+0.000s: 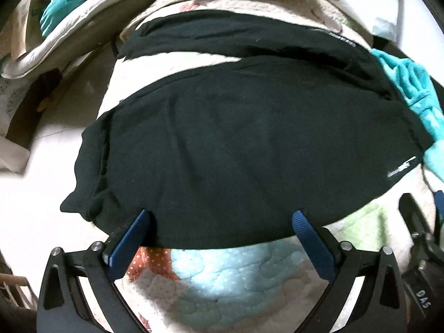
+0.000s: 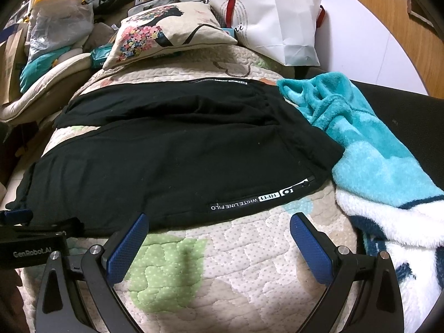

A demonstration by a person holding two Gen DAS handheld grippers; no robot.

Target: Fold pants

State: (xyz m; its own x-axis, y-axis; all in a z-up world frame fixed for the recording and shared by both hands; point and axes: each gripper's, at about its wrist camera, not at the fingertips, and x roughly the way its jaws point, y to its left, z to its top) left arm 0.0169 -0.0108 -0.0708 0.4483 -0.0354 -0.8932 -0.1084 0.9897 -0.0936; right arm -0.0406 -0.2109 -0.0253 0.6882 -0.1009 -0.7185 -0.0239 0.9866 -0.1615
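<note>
Black pants (image 1: 236, 138) lie spread flat across a quilted bed (image 1: 216, 283), both legs running to the left, the waist to the right. A white logo strip (image 2: 258, 198) marks the near edge by the waist. My left gripper (image 1: 222, 219) is open, its blue fingertips (image 1: 140, 223) touching the near edge of the front leg. My right gripper (image 2: 219, 222) is open and empty, just short of the pants' near edge (image 2: 172, 222) by the logo. The left gripper's body also shows in the right wrist view (image 2: 30, 238).
A teal and white fleece blanket (image 2: 374, 166) lies right of the waist, touching it. A floral cushion (image 2: 166, 33) and a white paper bag (image 2: 280, 22) sit at the bed's far end. Clutter and bags (image 2: 58, 25) pile at the far left. Floor (image 1: 36, 194) lies left.
</note>
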